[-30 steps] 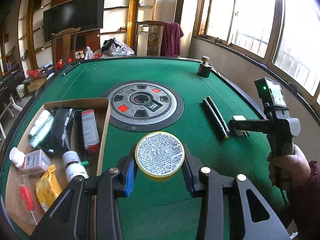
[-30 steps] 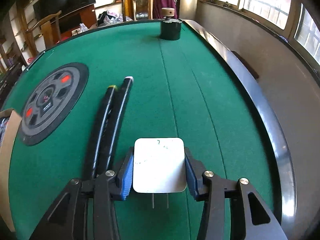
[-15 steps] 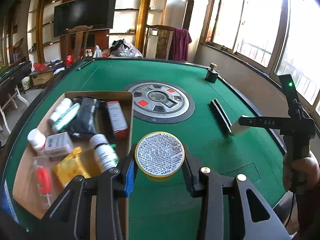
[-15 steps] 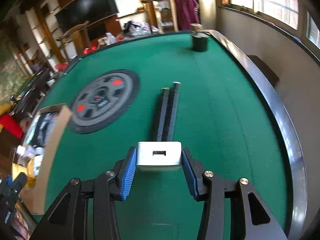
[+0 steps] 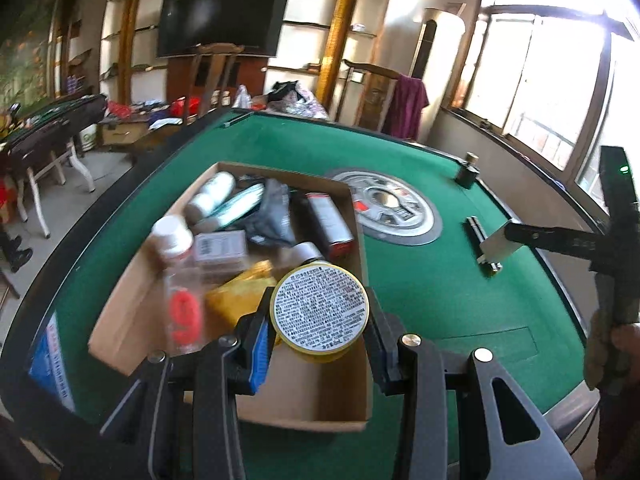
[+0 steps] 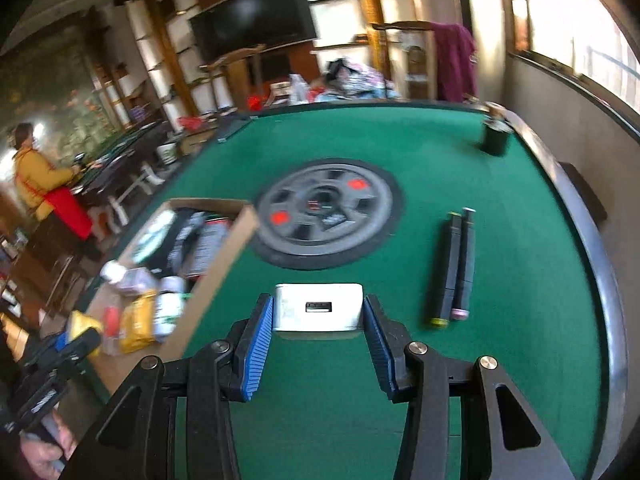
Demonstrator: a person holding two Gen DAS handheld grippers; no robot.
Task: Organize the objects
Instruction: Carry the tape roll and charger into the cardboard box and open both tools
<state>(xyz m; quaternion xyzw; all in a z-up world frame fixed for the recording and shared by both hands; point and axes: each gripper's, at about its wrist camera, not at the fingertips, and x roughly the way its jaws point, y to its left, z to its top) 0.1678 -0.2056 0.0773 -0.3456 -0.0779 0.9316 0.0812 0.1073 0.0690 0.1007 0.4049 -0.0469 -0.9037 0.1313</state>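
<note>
My left gripper [image 5: 318, 320] is shut on a round yellow tin [image 5: 319, 312] with a printed label, held above the near end of the open cardboard box [image 5: 360, 416]. The box holds several bottles, packets and small boxes. My right gripper [image 6: 319, 320] is shut on a white charger plug [image 6: 319, 307], held above the green table [image 6: 520, 320]. The plug [image 5: 498, 245] and the right gripper [image 5: 496, 244] also show at the right of the left wrist view. The box [image 6: 224, 256] lies left of the right gripper.
Two black markers [image 6: 456, 266] lie side by side right of the plug. A round grey centre panel [image 6: 326, 210] sits mid-table. A dark jar [image 6: 495, 138] stands at the far right edge. Chairs and cluttered furniture stand beyond the table; a person [image 6: 36, 184] stands far left.
My left gripper has carried the tin left, from over the felt to over the box. My right gripper has lifted the plug off the felt and swung left toward the box.
</note>
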